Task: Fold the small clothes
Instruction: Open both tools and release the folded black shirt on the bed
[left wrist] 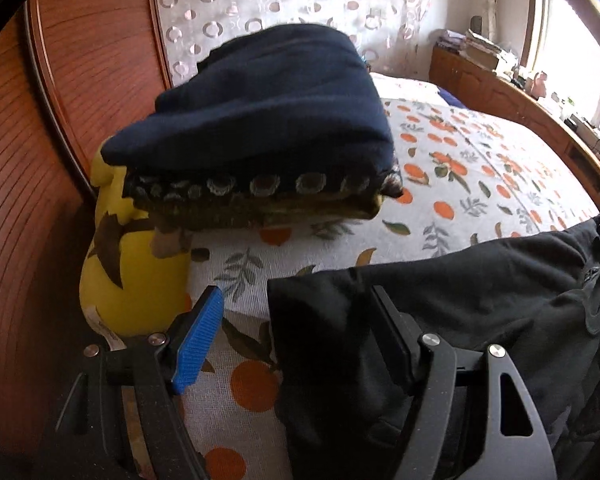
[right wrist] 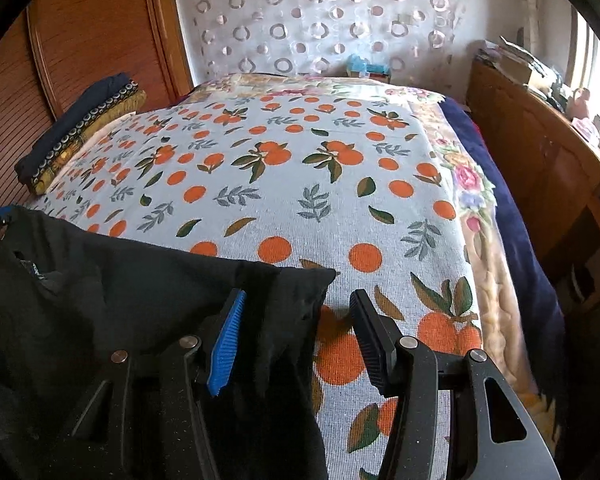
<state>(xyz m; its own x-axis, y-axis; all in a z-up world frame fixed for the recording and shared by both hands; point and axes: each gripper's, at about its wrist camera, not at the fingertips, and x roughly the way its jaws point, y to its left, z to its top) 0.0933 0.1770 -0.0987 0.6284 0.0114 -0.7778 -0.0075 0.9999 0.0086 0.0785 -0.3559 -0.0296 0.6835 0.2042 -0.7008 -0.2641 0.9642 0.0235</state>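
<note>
A black garment (left wrist: 480,300) lies spread across the near end of the bed. Its left corner sits between the fingers of my left gripper (left wrist: 296,291), which stands open: the blue pad (left wrist: 198,340) is well clear of the cloth and the black pad (left wrist: 388,332) rests over it. In the right wrist view the garment (right wrist: 120,292) ends in a corner between the fingers of my right gripper (right wrist: 298,294). This gripper is open too, and neither pad presses the fabric. A stack of folded clothes (left wrist: 260,112), navy on top, sits at the bed's far left (right wrist: 80,136).
The bedspread (right wrist: 300,168) with an orange-fruit print stretches flat beyond the garment. A yellow cushion (left wrist: 128,272) lies under the stack by the wooden wardrobe (left wrist: 40,200). A cluttered wooden cabinet (right wrist: 540,152) runs along the right side, and a patterned curtain (right wrist: 320,20) hangs behind.
</note>
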